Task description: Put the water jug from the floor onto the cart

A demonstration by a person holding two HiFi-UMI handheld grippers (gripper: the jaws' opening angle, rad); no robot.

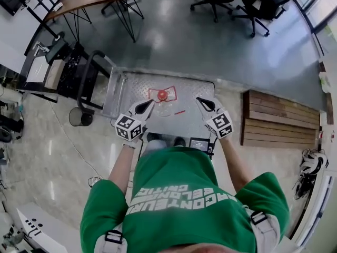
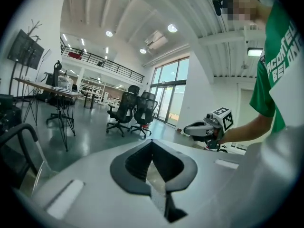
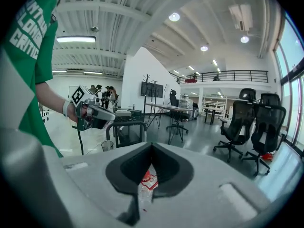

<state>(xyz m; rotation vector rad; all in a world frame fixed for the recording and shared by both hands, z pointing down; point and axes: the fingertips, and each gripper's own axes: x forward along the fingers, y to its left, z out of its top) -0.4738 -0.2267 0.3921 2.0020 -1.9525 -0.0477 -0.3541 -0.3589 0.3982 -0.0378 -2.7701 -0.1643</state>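
A grey polished floor runs past office chairs and a wooden pallet. The metal-decked cart stands just ahead of the person, with the water jug on its deck, red cap up. The left gripper and right gripper are held out level with each other, one on either side above the jug, tilted slightly down, fingers pressed together on nothing.

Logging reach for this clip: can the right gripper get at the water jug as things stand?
Probably yes: the water jug stands uncovered on the cart, nothing between it and the right gripper, whose shut jaws would need opening.
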